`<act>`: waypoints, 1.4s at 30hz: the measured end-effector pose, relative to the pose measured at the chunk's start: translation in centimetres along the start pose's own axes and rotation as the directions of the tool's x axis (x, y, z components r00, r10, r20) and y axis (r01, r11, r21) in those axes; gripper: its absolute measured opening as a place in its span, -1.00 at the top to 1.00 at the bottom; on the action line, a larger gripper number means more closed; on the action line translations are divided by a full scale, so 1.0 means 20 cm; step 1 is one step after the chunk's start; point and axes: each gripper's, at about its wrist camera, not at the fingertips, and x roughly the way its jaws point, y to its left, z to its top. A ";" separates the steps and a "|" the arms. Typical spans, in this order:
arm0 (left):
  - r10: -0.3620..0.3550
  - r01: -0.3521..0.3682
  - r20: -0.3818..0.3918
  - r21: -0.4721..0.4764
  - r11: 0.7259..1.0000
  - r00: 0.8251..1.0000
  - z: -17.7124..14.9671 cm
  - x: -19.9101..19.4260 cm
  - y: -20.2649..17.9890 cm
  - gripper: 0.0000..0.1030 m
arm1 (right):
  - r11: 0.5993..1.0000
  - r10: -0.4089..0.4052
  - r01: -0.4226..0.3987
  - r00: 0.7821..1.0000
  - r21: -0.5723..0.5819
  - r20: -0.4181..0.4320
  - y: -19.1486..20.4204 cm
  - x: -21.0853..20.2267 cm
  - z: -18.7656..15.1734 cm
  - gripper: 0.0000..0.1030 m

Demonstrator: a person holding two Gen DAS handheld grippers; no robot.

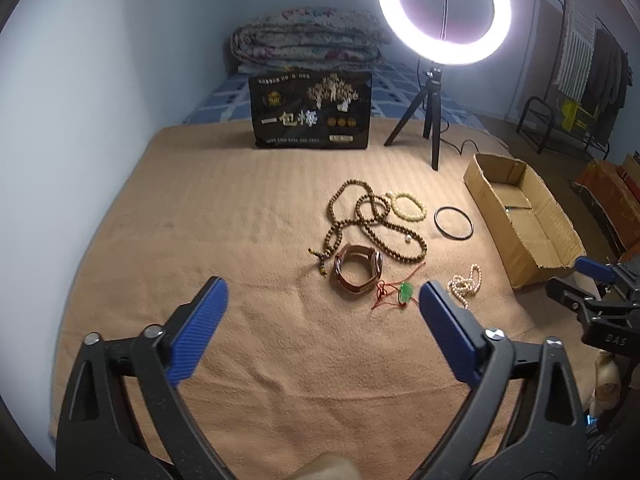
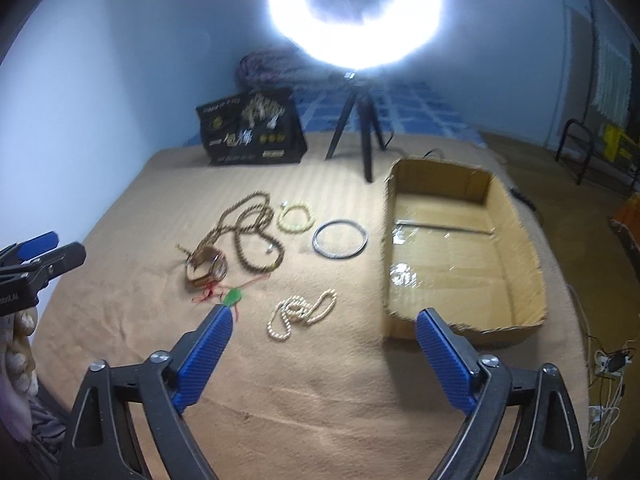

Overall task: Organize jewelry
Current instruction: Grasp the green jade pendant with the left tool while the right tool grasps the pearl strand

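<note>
The jewelry lies scattered on a tan blanket (image 1: 248, 216) spread over a bed, and neither gripper holds any of it. The left gripper (image 1: 324, 300) hangs above the near part of the blanket with its blue-padded jaws spread wide and nothing between them. The right gripper (image 2: 324, 326) is the same — jaws wide apart, empty — with the pearl necklace (image 2: 302, 314) lying on the blanket just beyond its tips.

In the left wrist view, a long strand of brown wooden prayer beads (image 1: 370, 220) sprawls in loops near the middle of the blanket. A brown leather-strap watch (image 1: 358, 270) rests against the near end of the strand, touching it. Just right of the watch lies a green jade pendant on a red cord (image 1: 406, 293), and further right the pearl necklace (image 1: 466, 285) in a small heap. A pale yellow bead bracelet (image 1: 408, 207) sits against the far loops of the wooden beads, with a thin dark bangle (image 1: 454, 222) beside it, apart from the rest.

An open cardboard box (image 2: 516, 240) stands at the right edge of the blanket — shiny tape runs across its floor. Behind the jewelry stand a black printed bag (image 1: 310, 111) and a lit ring light on a small tripod (image 1: 444, 12), with a folded quilt (image 1: 308, 42) at the wall.
</note>
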 end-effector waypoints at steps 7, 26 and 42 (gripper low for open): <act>-0.086 0.082 -0.113 -0.043 0.996 0.990 0.02 0.14 0.03 -0.17 | 0.995 0.094 -0.095 0.991 -0.005 -0.100 0.03 0.12 -0.01 -0.48; -0.256 0.258 -0.296 -0.032 0.966 0.920 -0.02 0.45 -0.15 0.27 | 0.987 0.126 -0.148 0.956 -0.061 -0.266 0.10 0.44 -0.02 0.03; -0.287 0.328 -0.393 0.039 0.944 0.873 -0.04 0.71 -0.36 0.59 | 0.986 0.157 -0.164 0.943 -0.001 -0.292 0.09 0.59 0.00 0.24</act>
